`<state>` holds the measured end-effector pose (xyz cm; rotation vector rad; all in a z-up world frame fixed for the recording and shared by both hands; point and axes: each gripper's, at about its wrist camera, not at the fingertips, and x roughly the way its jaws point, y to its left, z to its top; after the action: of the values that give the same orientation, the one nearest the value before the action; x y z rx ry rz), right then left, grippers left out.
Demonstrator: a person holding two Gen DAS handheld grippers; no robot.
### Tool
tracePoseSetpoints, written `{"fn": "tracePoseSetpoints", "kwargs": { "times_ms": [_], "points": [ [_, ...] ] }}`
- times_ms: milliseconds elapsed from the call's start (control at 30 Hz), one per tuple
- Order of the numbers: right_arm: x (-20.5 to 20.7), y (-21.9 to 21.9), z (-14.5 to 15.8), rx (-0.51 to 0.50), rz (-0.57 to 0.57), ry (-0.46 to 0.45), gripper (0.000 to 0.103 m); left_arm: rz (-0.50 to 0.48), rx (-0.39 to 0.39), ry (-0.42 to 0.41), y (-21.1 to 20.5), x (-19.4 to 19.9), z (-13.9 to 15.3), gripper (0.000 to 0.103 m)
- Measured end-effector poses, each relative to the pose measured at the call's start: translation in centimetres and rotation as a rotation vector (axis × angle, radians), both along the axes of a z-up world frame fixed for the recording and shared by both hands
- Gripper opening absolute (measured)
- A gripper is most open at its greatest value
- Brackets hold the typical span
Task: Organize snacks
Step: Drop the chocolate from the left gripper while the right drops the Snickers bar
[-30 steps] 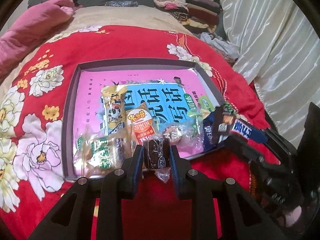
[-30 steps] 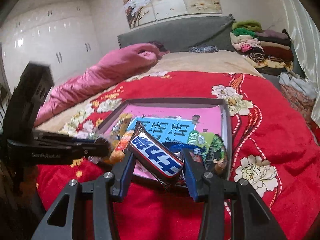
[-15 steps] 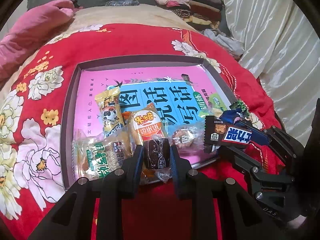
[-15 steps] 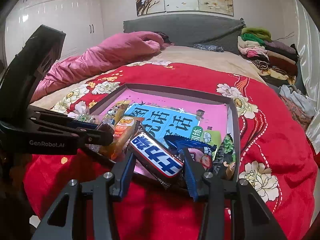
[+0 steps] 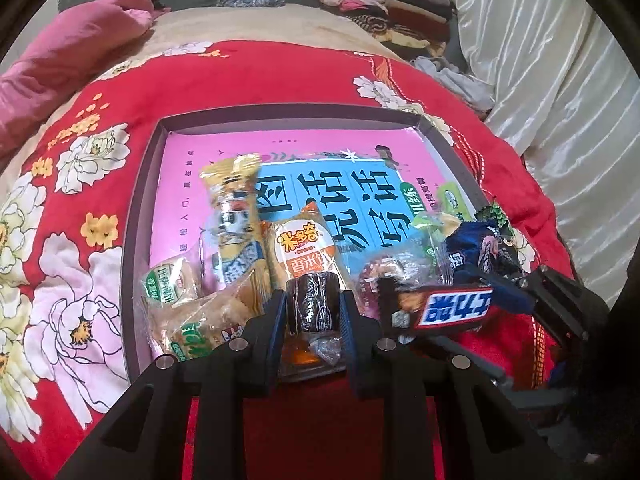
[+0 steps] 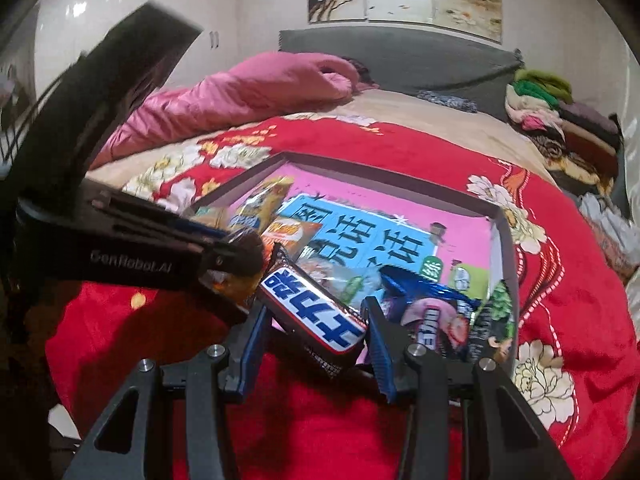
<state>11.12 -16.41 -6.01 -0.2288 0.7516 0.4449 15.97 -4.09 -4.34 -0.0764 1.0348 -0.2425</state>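
Note:
My left gripper (image 5: 314,300) is shut on a small dark brown wrapped snack (image 5: 312,308), held over the near edge of the grey-rimmed tray (image 5: 280,114). My right gripper (image 6: 316,312) is shut on a Snickers bar (image 6: 320,314) that lies slantwise between its fingers. In the left wrist view the bar (image 5: 452,306) hangs just right of the dark snack. The left gripper (image 6: 240,256) shows at the left of the right wrist view, close to the bar's far end. A pink and blue book cover lines the tray (image 6: 384,174).
Along the tray's near side lie a yellow packet (image 5: 236,216), an orange rice-cake packet (image 5: 304,248), green-labelled biscuit packs (image 5: 188,320) and a blue wrapper (image 5: 476,248). The tray rests on a red flowered quilt (image 5: 100,160). Folded clothes (image 5: 380,4) are stacked far right.
My right gripper has rolled and carried the Snickers bar down and closer to the left gripper. The left gripper has stayed put with its dark snack.

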Motion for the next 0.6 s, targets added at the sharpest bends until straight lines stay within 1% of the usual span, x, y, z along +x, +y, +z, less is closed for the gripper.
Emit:
{"fn": "tracePoseSetpoints", "kwargs": {
  "times_ms": [333,500,600],
  "points": [
    [0.67,0.14,-0.35,-0.019,-0.016,-0.018,0.047,0.007,-0.005,-0.001,0.13,0.23,-0.05,0.027],
    [0.89,-0.17,-0.31,0.006,-0.027,-0.006,0.047,0.009,-0.008,0.0,0.21,0.36,-0.08,0.027],
    [0.87,-0.21,-0.33,0.007,-0.026,-0.001,0.049,0.009,-0.007,0.0,0.23,0.36,-0.07,0.027]
  ]
}}
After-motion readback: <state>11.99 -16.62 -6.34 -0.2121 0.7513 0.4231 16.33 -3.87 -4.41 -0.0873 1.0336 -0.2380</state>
